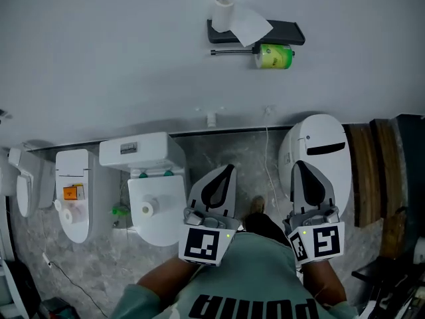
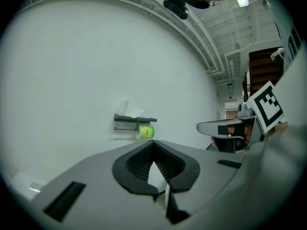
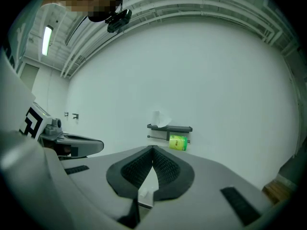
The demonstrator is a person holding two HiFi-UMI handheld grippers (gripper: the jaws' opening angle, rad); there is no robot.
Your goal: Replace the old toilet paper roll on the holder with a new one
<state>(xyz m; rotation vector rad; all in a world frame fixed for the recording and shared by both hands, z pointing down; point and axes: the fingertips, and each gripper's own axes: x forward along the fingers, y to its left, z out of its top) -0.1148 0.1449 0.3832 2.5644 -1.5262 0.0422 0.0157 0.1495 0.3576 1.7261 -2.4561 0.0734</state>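
Note:
High on the white wall hangs a black holder shelf (image 1: 279, 32) with a thin bar under it. A green-wrapped roll (image 1: 273, 56) sits on the bar's right end. A white paper roll (image 1: 224, 12) stands on the shelf, a loose sheet drooping from it. Both gripper views show the same holder (image 2: 135, 119) (image 3: 170, 128) and the green roll (image 2: 145, 132) (image 3: 178, 142) far ahead. My left gripper (image 1: 230, 169) (image 2: 153, 143) and right gripper (image 1: 297, 165) (image 3: 153, 148) are held side by side, well short of the wall, both shut and empty.
Below the holder stand a white toilet (image 1: 143, 153) with a paper roll (image 1: 149, 207) on its lid, another toilet (image 1: 73, 178) at the left, and a white rounded unit (image 1: 322, 151) at the right. Dark wooden boards (image 1: 372, 171) run along the right edge.

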